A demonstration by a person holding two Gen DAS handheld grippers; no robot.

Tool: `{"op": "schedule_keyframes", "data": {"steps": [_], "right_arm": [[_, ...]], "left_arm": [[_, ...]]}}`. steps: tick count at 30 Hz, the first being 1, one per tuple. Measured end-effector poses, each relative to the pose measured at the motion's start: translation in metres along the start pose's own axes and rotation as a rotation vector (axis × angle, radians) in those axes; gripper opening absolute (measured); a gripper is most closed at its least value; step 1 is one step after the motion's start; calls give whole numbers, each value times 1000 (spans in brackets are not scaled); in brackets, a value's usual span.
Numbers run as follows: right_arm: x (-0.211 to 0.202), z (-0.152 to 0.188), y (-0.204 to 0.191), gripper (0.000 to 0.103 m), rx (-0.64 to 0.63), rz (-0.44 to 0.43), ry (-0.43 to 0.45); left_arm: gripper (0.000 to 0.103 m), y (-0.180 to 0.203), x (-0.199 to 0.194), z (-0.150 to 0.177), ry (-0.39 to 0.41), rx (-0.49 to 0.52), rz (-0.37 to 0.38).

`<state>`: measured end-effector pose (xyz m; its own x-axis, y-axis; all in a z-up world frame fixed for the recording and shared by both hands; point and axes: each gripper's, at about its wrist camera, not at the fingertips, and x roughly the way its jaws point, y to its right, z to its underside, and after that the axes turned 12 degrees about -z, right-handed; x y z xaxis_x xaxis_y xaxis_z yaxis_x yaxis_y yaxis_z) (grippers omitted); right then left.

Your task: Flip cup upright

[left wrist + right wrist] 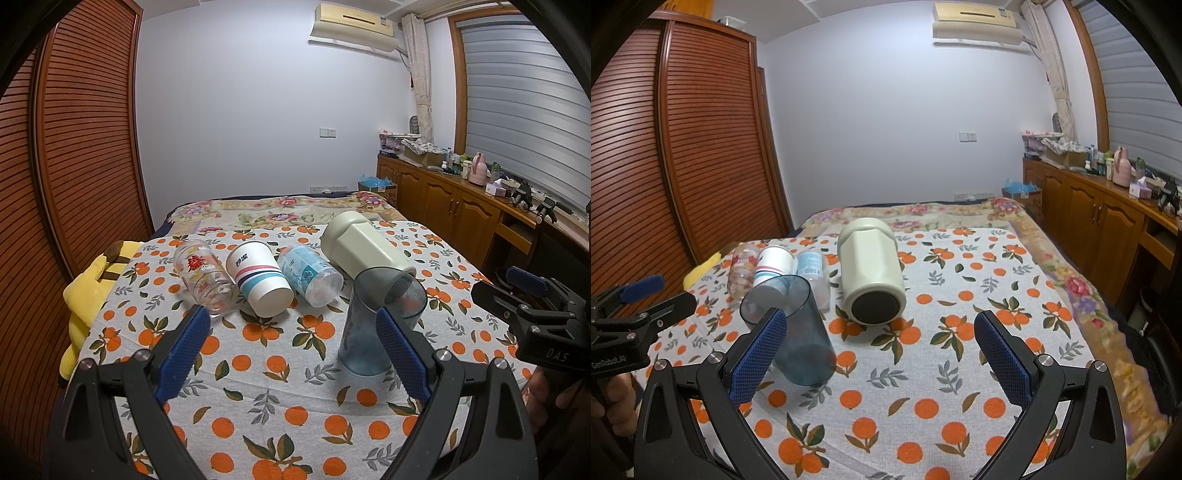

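A translucent blue cup (373,325) stands upright on the orange-print cloth, also in the right wrist view (796,332). Behind it several cups lie on their sides in a row: a printed glass (205,277), a striped paper cup (260,278), a clear plastic cup with blue print (310,275) and a big cream mug (364,245), (870,273). My left gripper (291,347) is open and empty, its right finger just in front of the blue cup. My right gripper (879,354) is open and empty, in front of the cream mug, its left finger beside the blue cup.
The cloth (960,332) covers a table pushed against a floral bed (1071,288). A yellow plush (85,295) lies at the table's left edge. A louvred wardrobe (74,147) stands on the left, a wooden sideboard (461,206) with clutter on the right.
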<state>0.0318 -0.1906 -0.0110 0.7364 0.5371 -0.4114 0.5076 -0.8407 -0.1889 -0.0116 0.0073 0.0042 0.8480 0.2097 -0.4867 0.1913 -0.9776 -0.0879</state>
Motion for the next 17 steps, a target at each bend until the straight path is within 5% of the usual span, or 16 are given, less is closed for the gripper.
{"op": "schedule_keyframes", "data": {"steps": [17], "right_arm": [[0, 0, 0, 103, -2, 0, 1]], "left_arm": [[92, -2, 1, 0, 3, -4, -5]]}}
